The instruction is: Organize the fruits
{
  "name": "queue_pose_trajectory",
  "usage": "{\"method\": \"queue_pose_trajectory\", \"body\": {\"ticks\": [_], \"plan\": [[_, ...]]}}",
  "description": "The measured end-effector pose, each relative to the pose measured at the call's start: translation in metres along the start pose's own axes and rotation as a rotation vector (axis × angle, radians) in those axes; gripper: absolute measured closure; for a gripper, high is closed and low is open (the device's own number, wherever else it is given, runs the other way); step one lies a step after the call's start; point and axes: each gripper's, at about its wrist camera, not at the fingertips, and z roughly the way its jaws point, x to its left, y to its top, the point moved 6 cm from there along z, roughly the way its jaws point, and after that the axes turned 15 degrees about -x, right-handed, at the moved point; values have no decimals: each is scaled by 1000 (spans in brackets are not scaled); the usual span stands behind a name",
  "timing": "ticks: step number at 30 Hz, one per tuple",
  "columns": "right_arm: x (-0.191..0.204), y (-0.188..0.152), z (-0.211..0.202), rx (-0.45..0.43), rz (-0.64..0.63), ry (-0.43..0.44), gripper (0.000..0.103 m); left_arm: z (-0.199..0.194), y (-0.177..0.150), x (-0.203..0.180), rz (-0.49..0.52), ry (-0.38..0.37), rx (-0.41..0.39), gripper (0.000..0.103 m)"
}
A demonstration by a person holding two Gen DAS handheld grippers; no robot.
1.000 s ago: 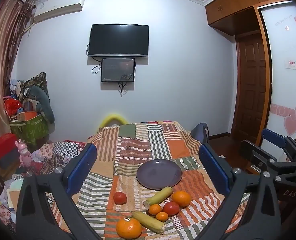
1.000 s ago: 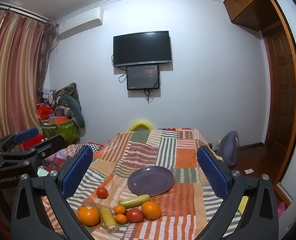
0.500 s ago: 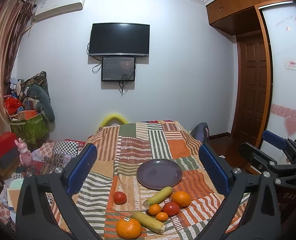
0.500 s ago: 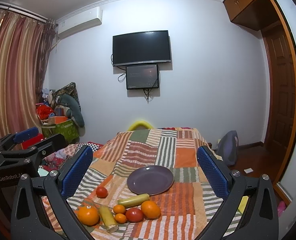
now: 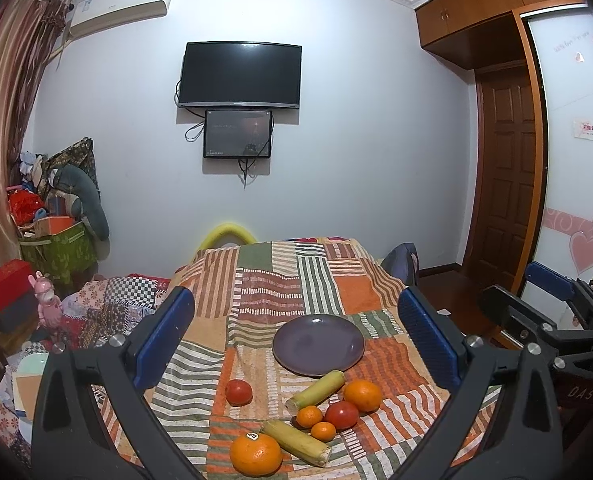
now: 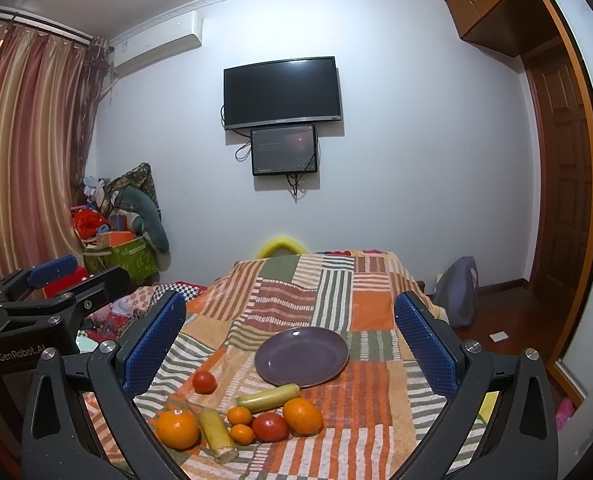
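Corn cobs [image 5: 315, 389] [image 6: 217, 434] lying flat, crosswise

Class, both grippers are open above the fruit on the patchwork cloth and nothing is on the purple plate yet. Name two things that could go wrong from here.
1. The two small oranges, one tomato and a big orange touch in a tight cluster; open jaws closing on one could nudge its neighbours, and round fruit may roll.
2. The corn piece lies against the purple plate rim, so it may obstruct fruit placed from that side.
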Motion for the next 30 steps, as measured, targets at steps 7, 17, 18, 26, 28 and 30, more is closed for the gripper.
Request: {"method": "queue_pose_trajectory", "body": {"ticks": [7,17,18,26,28,30], "plan": [[1,0,1,2,-1,3,0,1,-2,1,-8,-2,7,0],[3,-1,0,1,1,4,0,1,-3,1,-16,0,13,0],[3,-1,0,2,1,3,0,1,-3,1,-16,0,14,0],[4,-2,0,1,0,6,0,2,-3,2,-16,-3,12,0],[5,-2,-1,1,0,6,0,2,-3,2,-17,-4,13,0],[5,-2,0,2,2,5,0,1,-3,2,-18,-6,13,0]]}}
